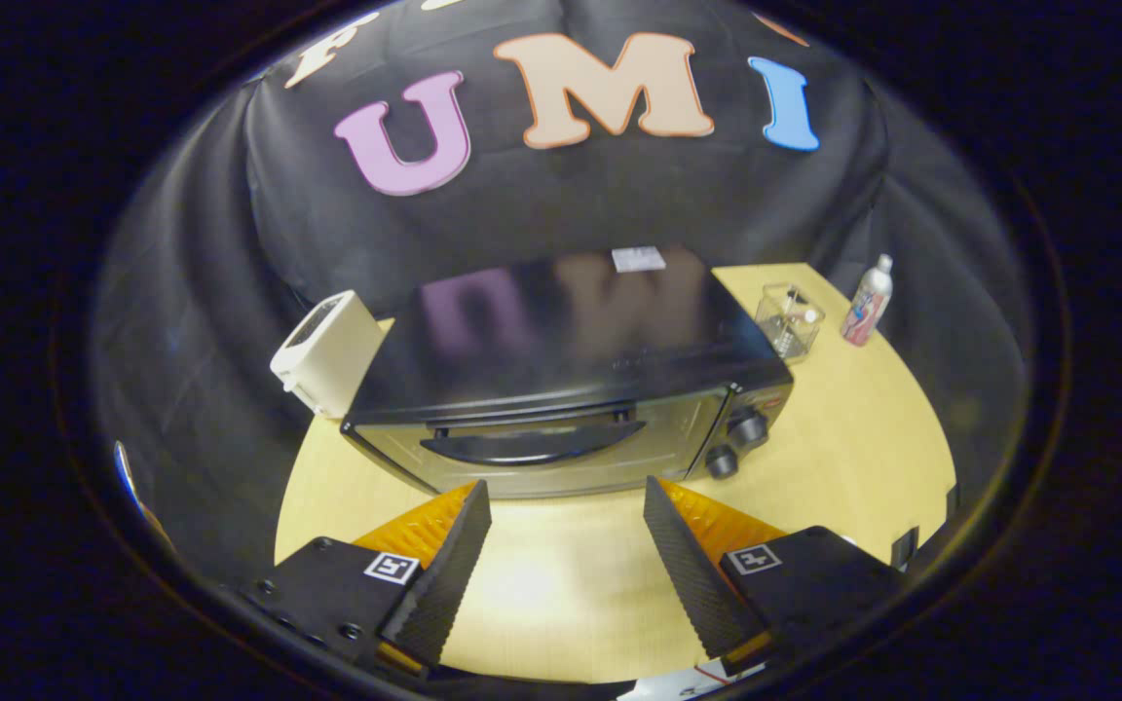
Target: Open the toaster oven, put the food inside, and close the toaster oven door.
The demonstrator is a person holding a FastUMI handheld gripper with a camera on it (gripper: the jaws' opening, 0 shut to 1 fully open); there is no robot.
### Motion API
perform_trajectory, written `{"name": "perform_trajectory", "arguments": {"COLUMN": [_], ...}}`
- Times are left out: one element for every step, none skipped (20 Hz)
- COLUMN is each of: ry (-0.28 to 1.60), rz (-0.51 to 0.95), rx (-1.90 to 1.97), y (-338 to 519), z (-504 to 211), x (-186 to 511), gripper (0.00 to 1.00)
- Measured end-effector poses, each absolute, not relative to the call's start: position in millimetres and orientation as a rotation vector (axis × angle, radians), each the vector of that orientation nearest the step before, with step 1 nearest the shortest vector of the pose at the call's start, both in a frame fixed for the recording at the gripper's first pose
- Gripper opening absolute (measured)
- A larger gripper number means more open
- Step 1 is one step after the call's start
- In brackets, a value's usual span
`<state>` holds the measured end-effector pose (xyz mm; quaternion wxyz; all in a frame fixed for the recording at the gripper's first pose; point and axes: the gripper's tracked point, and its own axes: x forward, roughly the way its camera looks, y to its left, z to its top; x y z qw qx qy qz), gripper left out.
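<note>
Tongs [566,497]: fingers spread wide, holding nothing, above bare surface [843,438]. Toaster oven [571,380]: just beyond the fingers, door closed. White toaster [327,352]: touching its left side. Clear container [788,319]: right of oven, contents indistinct. Bottle [868,302]: beside container.

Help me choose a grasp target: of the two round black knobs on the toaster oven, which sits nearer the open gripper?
The lower black knob, nearest the wooden table. The other knob sits above it, farther beyond the open gripper fingers.

A pale wooden table [843,438] stands before the booth's draped black cloth wall [181,292].
</note>
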<state>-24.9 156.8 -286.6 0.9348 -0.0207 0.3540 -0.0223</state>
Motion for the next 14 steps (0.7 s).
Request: {"name": "perform_trajectory", "arguments": {"ry": [0.673,0.612,0.541,0.476,0.42,0.367,0.316,0.274,0.244,0.214,0.184,0.155,0.134,0.117], "rz": [-0.042,-0.04,-0.044,-0.049,-0.05,-0.042,-0.034,-0.035,-0.029,-0.017,0.003,0.016,0.028,0.045], "rx": [-0.045,-0.054,-0.073,-0.099,-0.124,-0.143,-0.159,-0.171,-0.173,-0.166,-0.154,-0.143,-0.136,-0.131], "y": [155,152,148,142,137,135,135,132,130,137,139,139,139,138], "z": [-270,-253,-232,-211,-191,-172,-152,-134,-117,-101,-88,-77,-65,-56], "x": [-21,-16,-10,-4,1,5,9,13,17,20,23,26,28,27], "gripper": [0.98,0.98,0.98,0.98,0.98,0.98,0.98,0.98,0.98,0.98,0.98,0.98,0.98,0.98]}}
